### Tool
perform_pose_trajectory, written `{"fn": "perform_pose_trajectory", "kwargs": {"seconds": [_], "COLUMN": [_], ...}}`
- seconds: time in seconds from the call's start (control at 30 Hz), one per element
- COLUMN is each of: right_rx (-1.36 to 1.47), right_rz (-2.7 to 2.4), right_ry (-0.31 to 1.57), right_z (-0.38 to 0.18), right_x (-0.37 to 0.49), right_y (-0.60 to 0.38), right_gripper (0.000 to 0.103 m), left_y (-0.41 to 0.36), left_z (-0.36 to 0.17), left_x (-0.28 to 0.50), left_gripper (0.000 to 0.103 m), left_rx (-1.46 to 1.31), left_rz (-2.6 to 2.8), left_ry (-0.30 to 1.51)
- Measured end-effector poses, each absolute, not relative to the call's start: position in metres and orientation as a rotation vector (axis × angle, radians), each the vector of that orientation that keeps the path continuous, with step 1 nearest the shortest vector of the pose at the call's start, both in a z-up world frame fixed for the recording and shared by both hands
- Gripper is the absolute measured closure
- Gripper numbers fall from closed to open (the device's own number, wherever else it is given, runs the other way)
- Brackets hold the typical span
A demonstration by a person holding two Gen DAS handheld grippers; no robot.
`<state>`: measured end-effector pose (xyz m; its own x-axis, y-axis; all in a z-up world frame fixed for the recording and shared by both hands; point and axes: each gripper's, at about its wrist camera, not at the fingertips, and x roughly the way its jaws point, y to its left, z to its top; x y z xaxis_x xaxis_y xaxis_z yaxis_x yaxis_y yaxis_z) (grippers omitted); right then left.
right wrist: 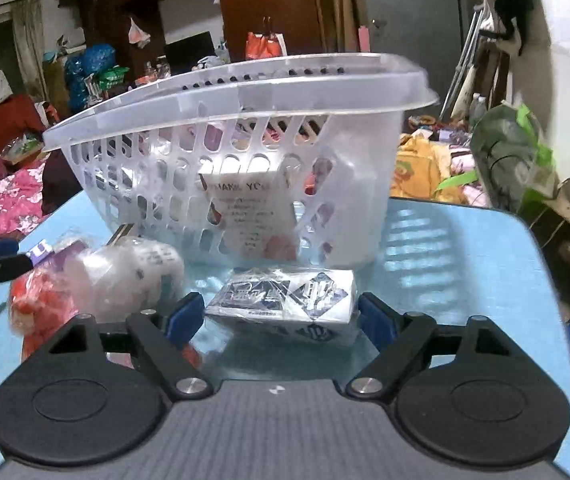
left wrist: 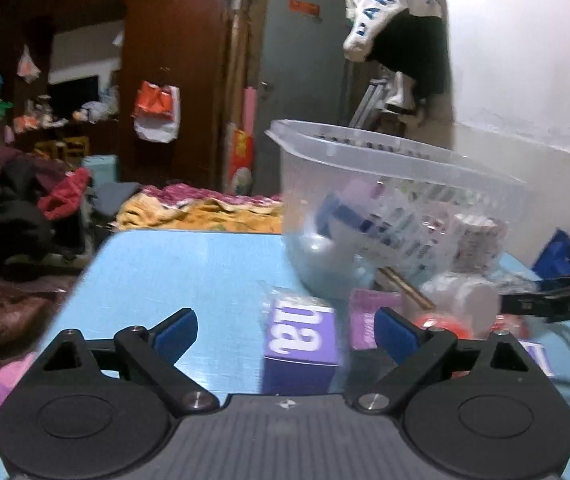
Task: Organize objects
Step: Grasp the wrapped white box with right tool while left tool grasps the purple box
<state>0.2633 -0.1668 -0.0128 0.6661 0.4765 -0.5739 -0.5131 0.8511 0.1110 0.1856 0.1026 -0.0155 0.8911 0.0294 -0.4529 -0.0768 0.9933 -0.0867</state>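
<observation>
A clear plastic basket (left wrist: 385, 176) holding several small items stands on the blue table (left wrist: 173, 272); it also shows in the right wrist view (right wrist: 325, 92). My left gripper (left wrist: 287, 330) is open, and a purple box (left wrist: 303, 344) lies between its fingers. My right gripper (right wrist: 281, 316) is open around a wrapped white-and-dark box (right wrist: 285, 300) on the table, just in front of the basket. A white bottle (left wrist: 461, 296) and a red packet (right wrist: 33, 312) lie beside it.
A pink-purple packet (left wrist: 369, 312) lies near the basket. The other gripper's black fingers (left wrist: 557, 292) reach in from the right. A blue bag (left wrist: 565, 256) sits at the table's far right. A bed with clothes (left wrist: 205, 208) lies beyond the table.
</observation>
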Motion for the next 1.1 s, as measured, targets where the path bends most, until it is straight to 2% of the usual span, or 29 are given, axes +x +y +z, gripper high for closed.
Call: {"fn": "perform_pose_trajectory", "kwargs": {"seconds": [0.4, 0.67, 0.77, 0.8, 0.83, 0.9, 1.1], "right_rx": [0.037, -0.027, -0.027, -0.021, -0.014, -0.007, -0.030], "right_rz": [0.569, 0.559, 0.556, 0.554, 0.554, 0.561, 0.571], "right_ry": [0.593, 0.579, 0.568, 0.558, 0.553, 0.549, 0.466], "right_z": [-0.015, -0.015, -0.014, -0.013, -0.013, -0.013, -0.009], "right_x": [0.251, 0.246, 0.244, 0.243, 0.243, 0.243, 0.230], "right_y": [-0.190, -0.181, -0.182, -0.183, -0.184, -0.185, -0.183], "right_gripper": [0.017, 0.017, 0.017, 0.017, 0.017, 0.017, 0.017], "left_y": [0.103, 0.114, 0.106, 0.103, 0.102, 0.100, 0.117], "left_z": [-0.017, -0.025, -0.025, -0.025, -0.026, -0.025, -0.019], "left_x": [0.200, 0.192, 0.197, 0.199, 0.200, 0.198, 0.168], "left_gripper": [0.006, 0.009, 0.034, 0.051, 0.057, 0.058, 0.059], "left_rx": [-0.137, -0.181, -0.153, -0.145, -0.146, -0.147, -0.272], "left_rz": [0.057, 0.106, 0.070, 0.067, 0.052, 0.050, -0.011], "left_ry": [0.517, 0.552, 0.561, 0.566, 0.568, 0.550, 0.342]}}
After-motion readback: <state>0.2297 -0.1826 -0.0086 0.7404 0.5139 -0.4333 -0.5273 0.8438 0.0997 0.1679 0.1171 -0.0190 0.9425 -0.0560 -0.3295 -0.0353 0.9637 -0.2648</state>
